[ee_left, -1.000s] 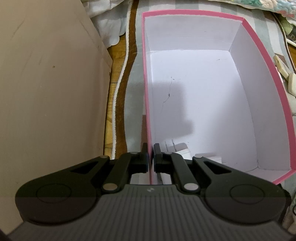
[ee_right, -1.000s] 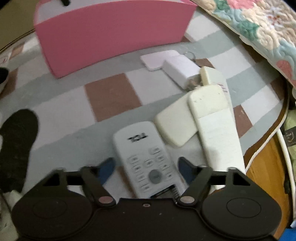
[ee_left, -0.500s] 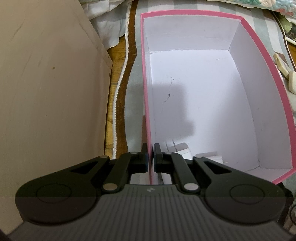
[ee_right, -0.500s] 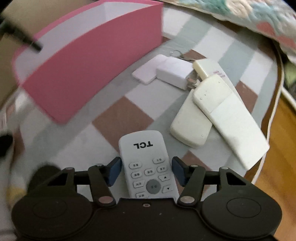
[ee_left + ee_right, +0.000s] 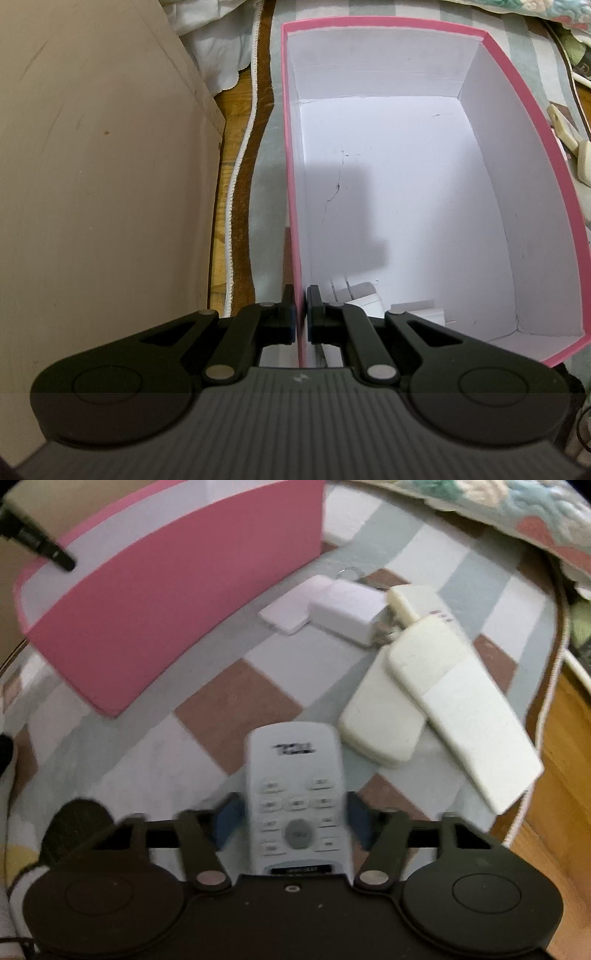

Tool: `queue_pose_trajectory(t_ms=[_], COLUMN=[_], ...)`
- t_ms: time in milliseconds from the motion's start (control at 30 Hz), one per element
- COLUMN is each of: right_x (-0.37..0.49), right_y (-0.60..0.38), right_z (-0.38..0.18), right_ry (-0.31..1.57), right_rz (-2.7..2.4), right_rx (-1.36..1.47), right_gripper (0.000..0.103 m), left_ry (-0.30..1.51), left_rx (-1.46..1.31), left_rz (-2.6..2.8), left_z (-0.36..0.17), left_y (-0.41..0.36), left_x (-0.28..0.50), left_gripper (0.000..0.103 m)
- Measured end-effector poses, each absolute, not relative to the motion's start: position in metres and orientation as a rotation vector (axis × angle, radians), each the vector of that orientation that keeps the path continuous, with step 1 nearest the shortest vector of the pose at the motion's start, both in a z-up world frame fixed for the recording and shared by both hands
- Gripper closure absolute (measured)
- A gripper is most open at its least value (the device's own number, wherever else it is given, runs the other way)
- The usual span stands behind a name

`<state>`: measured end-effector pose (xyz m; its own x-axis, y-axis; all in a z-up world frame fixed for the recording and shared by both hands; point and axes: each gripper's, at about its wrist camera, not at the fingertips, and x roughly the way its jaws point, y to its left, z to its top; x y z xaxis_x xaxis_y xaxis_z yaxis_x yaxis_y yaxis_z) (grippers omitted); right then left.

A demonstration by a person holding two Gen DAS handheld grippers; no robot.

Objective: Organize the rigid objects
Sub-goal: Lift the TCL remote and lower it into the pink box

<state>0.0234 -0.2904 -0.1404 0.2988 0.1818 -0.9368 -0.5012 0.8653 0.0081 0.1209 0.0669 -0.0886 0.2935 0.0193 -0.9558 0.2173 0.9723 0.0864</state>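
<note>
My left gripper (image 5: 301, 310) is shut on the near left wall of the pink box (image 5: 291, 206), which is white inside. Some white items (image 5: 364, 301) lie in its near corner, partly hidden by my fingers. My right gripper (image 5: 293, 821) is shut on the white TCL remote (image 5: 295, 771) and holds it above the checked cloth. The pink box (image 5: 177, 605) stands to the upper left in the right wrist view. Two cream remotes (image 5: 461, 709) lie crossed to the right. A white charger (image 5: 347, 611) and a flat white card (image 5: 286, 614) lie beyond them.
A beige board (image 5: 99, 177) stands close on the box's left. The checked cloth's edge and bare wood (image 5: 557, 794) are to the right. A floral quilt (image 5: 517, 513) lies behind. A black object (image 5: 75, 827) sits at the lower left.
My right gripper has closed on the TCL remote and lifted it, turning toward the pink box. My left gripper stays clamped on the box wall.
</note>
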Motion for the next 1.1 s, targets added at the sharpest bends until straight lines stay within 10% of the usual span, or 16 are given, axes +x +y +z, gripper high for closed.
queue_pose_trajectory(t_ms=[1100], right_x=[0.059], right_y=[-0.164], right_z=[0.025], right_ry=[0.813], right_rz=[0.622], right_rx=[-0.217], right_gripper=[0.042], left_ry=[1.272], left_rx=[0.152], left_rz=[-0.168], left_z=[-0.089], left_y=[0.077], left_x=[0.120], left_gripper=[0.101])
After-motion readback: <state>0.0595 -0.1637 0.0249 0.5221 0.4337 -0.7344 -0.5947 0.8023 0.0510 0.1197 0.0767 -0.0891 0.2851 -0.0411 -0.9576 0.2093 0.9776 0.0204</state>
